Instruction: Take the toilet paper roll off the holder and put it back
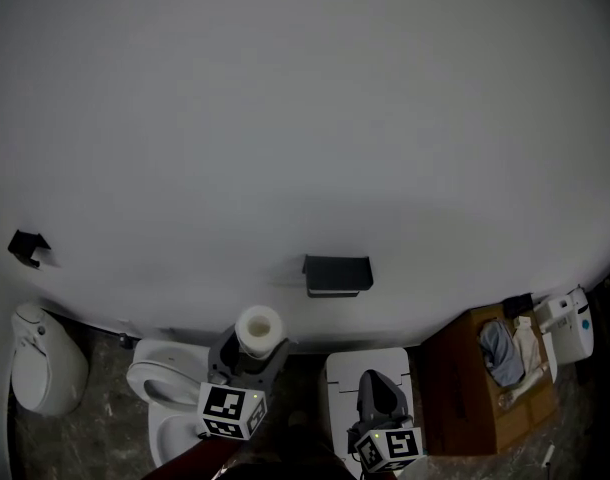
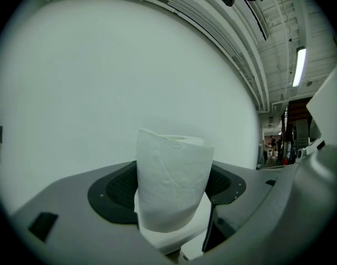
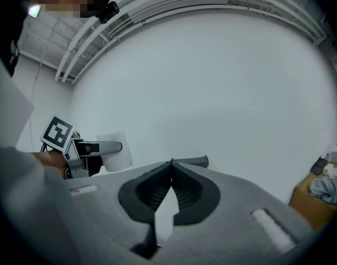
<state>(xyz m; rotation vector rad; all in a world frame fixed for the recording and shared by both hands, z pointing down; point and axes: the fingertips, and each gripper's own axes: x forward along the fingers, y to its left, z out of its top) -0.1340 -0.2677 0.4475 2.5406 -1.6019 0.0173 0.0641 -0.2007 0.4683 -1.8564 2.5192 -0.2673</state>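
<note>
Toilet paper roll (image 2: 174,181) between left tongs (image 1: 256,342)

**Layout ahead of you.** The holder (image 1: 337,274) is mounted on the wall (image 1: 305,118), above and between your two grippers. The toilet paper roll (image 1: 259,328) stands upright between the jaws of your left gripper (image 1: 247,358), down-left of the holder and over the toilet (image 1: 155,380). Your right gripper (image 1: 380,396) is to its right, over a flat-topped unit (image 1: 338,383). A cardboard box (image 1: 460,398) lies further right, with cloth (image 1: 500,353) in it. A rounded container (image 1: 45,373) stands left of the toilet.
</note>
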